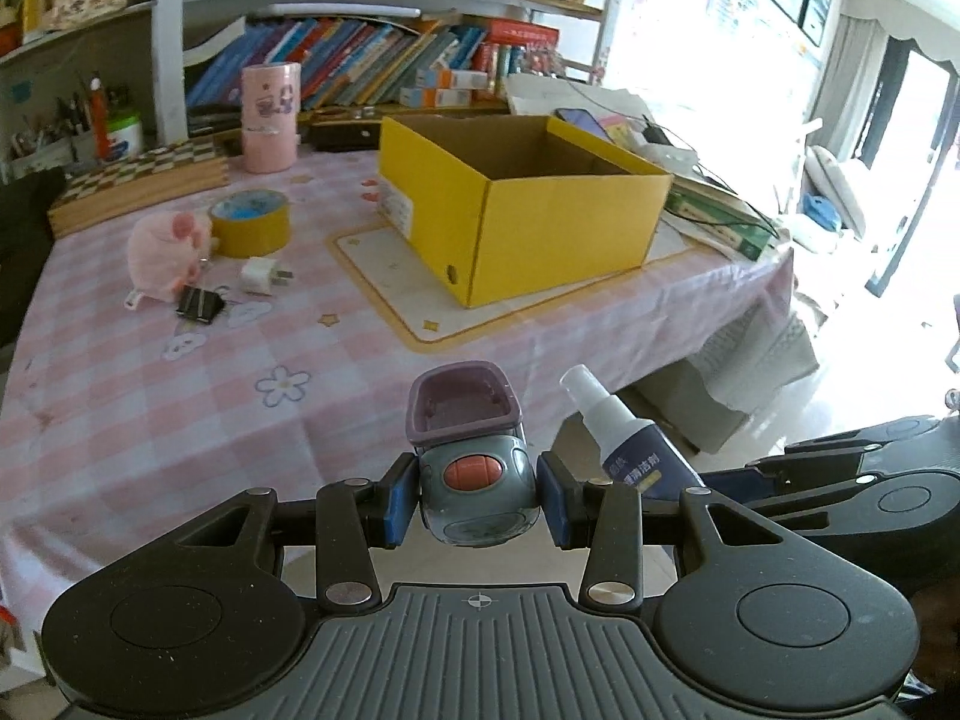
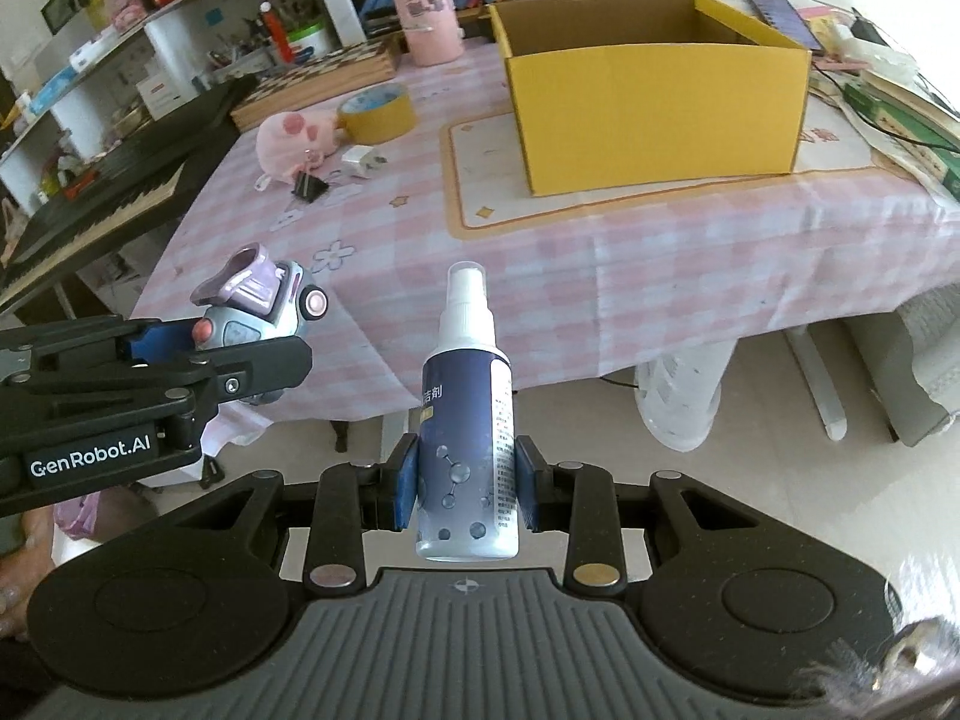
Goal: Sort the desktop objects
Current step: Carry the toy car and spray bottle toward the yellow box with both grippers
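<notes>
We note the left hand-held gripper (image 1: 478, 504) clamped on a small grey-blue toy car with a purple seat (image 1: 471, 450), held above the near edge of the counter with the pink checked cloth (image 1: 180, 396). The right hand-held gripper (image 2: 467, 483) grips an upright dark-blue spray bottle with a white nozzle (image 2: 467, 420), just off that near edge. An open yellow cardboard box (image 2: 654, 108) sits toward the counter's far right corner; a yellow tape roll (image 1: 251, 223) lies near the left edge.
</notes>
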Tool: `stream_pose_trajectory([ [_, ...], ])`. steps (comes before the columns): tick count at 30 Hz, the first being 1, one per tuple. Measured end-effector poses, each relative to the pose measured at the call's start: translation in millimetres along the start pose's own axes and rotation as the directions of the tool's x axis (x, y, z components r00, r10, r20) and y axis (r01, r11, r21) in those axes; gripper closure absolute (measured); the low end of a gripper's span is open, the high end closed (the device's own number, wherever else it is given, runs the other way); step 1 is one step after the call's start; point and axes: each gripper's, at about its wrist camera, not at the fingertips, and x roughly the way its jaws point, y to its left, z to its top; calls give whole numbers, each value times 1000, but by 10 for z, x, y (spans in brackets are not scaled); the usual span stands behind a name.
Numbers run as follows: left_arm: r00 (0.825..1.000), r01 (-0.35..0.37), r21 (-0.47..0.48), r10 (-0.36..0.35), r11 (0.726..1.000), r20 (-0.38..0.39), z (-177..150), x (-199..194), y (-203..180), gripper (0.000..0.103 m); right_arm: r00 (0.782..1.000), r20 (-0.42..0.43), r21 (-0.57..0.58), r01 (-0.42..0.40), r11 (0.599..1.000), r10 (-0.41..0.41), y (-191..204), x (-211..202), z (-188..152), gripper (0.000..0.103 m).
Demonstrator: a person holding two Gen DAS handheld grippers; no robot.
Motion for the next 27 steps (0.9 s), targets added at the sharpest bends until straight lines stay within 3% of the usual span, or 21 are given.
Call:
stream_pose_trajectory([
  [14,997,81,88,-79,993,-19,96,157,-338,62,998,25,63,58,996,-60,-279,-166,-61,73],
  [27,995,96,115,-94,989,-20,203,275,-484,62,997,37,83,70,994,-73,-450,-205,-24,73],
])
